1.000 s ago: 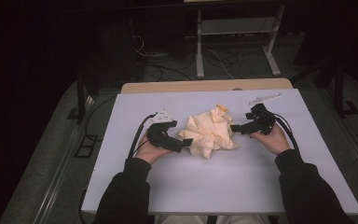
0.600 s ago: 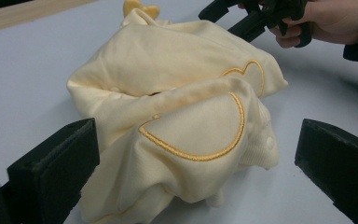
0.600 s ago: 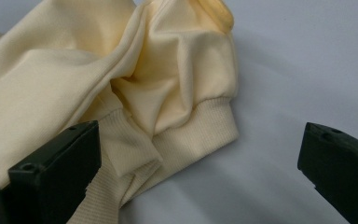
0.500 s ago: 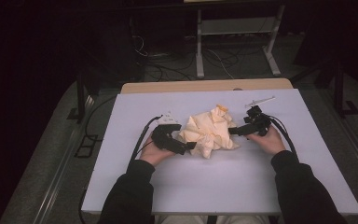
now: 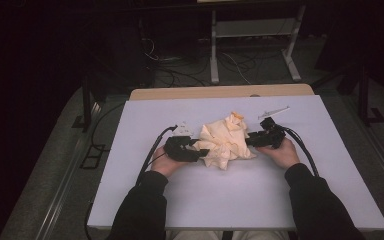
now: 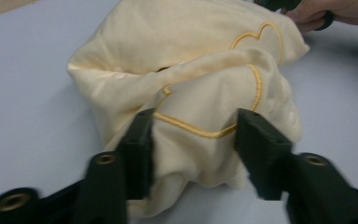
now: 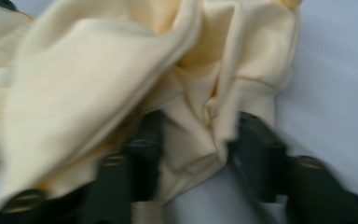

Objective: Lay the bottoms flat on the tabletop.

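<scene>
A crumpled cream garment [image 5: 225, 140] with yellow stitched trim lies in the middle of the white table [image 5: 230, 200]. My left gripper [image 5: 202, 151] is at its left edge, and its jaws have just been closing. In the left gripper view a bunched fold of the garment [image 6: 191, 70] fills the gap of the left gripper [image 6: 196, 116] and touches both pads. My right gripper [image 5: 250, 140] is at the right edge, its jaws also just closing. The right gripper view shows the right gripper [image 7: 198, 119] with a ribbed fold of the garment [image 7: 98, 70] squeezed between its pads.
A thin pale tool [image 5: 274, 111] lies near the table's back right. A small white scrap [image 5: 182, 128] sits behind the left gripper. A wooden strip [image 5: 220, 92] borders the far edge. On the dark floor beyond it are a metal stand [image 5: 252, 35] and cables.
Both grippers have moved inward onto the garment's edges, and their jaws have narrowed around folds of cloth. The right hand has come slightly lower.
</scene>
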A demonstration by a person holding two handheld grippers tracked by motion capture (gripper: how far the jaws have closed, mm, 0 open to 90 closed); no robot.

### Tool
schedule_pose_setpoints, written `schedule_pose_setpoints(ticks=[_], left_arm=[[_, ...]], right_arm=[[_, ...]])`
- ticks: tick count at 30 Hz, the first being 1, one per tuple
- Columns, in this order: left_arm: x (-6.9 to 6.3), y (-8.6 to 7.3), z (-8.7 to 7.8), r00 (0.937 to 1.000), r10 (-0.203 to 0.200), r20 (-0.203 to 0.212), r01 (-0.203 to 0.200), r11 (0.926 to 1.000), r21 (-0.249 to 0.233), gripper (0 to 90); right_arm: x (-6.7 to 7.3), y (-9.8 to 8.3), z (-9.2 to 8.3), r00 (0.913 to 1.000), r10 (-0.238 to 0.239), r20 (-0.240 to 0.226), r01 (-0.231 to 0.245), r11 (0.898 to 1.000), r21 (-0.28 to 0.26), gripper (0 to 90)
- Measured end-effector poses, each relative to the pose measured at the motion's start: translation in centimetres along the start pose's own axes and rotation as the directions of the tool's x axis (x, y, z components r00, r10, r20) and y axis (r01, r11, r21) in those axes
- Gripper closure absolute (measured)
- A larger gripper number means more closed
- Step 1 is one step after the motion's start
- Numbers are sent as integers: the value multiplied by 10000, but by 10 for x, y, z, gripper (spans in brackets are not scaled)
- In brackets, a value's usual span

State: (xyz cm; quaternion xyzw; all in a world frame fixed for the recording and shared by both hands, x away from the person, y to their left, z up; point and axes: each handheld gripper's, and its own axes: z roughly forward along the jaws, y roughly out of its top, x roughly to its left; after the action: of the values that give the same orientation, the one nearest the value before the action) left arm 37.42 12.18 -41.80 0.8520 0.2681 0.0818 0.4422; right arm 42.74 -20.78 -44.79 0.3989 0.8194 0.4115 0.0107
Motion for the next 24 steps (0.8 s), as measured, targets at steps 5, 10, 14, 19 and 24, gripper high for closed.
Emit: schedule_pose_setpoints(ticks=[5, 10, 14, 19, 24], left_arm=[[2, -1, 0, 9999, -111, -131, 112, 9999, 62, 736], [1, 1, 0, 9998, -20, -200, 22, 9999, 121, 805], [4, 2, -6, 9994, -216, -265, 216, 9998, -5, 814], [14, 6, -22, 9958, -506, -765, 484, 9984, -303, 815], [26, 19, -46, 9863, -920, -1372, 808, 9931, -845, 815]], right_arm=[[2, 1, -3, 9996, 220, 150, -220, 9998, 27, 785], [1, 1, -4, 9994, 274, 227, -277, 9996, 104, 804], [-1, 5, -11, 9975, 491, 499, -486, 9987, -129, 809], [-7, 11, -26, 9948, 739, 705, -703, 9962, -524, 811], [-7, 25, -49, 9917, 885, 928, -802, 9927, -898, 812]])
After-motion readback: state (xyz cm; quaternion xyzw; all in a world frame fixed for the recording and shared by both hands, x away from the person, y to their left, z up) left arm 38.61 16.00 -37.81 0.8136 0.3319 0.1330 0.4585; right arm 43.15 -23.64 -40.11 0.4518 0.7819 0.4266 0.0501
